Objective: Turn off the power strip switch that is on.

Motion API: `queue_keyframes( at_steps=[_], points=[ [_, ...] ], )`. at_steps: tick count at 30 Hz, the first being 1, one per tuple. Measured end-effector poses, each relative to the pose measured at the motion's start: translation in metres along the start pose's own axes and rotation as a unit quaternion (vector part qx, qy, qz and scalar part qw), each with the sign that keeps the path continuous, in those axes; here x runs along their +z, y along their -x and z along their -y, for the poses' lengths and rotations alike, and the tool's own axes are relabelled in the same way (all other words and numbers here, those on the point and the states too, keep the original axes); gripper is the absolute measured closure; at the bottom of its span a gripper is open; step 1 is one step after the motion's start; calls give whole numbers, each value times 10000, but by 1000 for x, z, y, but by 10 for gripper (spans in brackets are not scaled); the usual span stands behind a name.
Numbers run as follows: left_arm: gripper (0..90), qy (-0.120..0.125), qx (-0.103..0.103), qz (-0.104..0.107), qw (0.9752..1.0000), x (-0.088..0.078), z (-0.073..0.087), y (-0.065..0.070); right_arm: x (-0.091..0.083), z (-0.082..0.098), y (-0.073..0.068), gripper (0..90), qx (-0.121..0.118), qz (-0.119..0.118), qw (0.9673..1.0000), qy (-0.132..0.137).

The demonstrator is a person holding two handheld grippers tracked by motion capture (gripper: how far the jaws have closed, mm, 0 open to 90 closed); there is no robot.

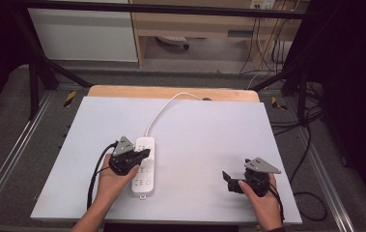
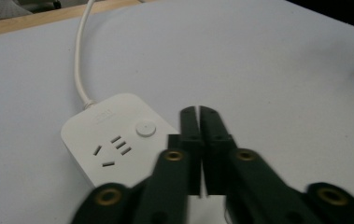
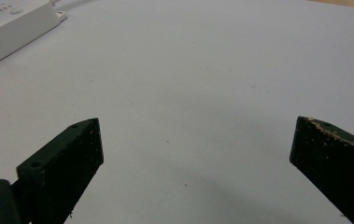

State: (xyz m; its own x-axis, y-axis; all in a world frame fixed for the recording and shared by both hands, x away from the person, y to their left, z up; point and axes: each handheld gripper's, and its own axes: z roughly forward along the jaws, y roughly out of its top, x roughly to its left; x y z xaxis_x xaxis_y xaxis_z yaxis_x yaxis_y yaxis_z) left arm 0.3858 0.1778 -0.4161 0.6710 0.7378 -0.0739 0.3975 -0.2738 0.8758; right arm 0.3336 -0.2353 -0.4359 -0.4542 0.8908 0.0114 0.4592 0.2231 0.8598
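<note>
The left hand-held gripper [image 2: 199, 112] is held nearly pressed together, empty, over the white power strip [image 2: 118, 140]; the right hand-held gripper [image 3: 195, 154] is spread wide, empty, above the counter [image 3: 202, 70].

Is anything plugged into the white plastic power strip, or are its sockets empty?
Empty, as far as shown: the white plastic power strip lies flat, and the sockets visible in the left gripper view hold no plug. Only its own white cord attaches.

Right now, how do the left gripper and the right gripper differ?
The left gripper has its jaws nearly together with nothing between them, a thin slit showing; the right gripper has its jaws wide apart, also with nothing between them. In the high view the left gripper sits over the white power strip, while the right gripper is over bare grey table, well away from the strip. Both are black, two-jawed and hand-held.
</note>
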Motion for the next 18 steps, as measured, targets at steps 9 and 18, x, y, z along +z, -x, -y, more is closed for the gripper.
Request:
queue_keyframes(
  at_steps=[9,18],
  points=[
    [489,397,-156,65,9991,-17,-5,-5,-1,0,0,32,8,-4,10000,14],
    [156,633,-287,-183,9974,-38,-10,-13,-1,-1,0,32,-11,0,10000,14]
  ],
)
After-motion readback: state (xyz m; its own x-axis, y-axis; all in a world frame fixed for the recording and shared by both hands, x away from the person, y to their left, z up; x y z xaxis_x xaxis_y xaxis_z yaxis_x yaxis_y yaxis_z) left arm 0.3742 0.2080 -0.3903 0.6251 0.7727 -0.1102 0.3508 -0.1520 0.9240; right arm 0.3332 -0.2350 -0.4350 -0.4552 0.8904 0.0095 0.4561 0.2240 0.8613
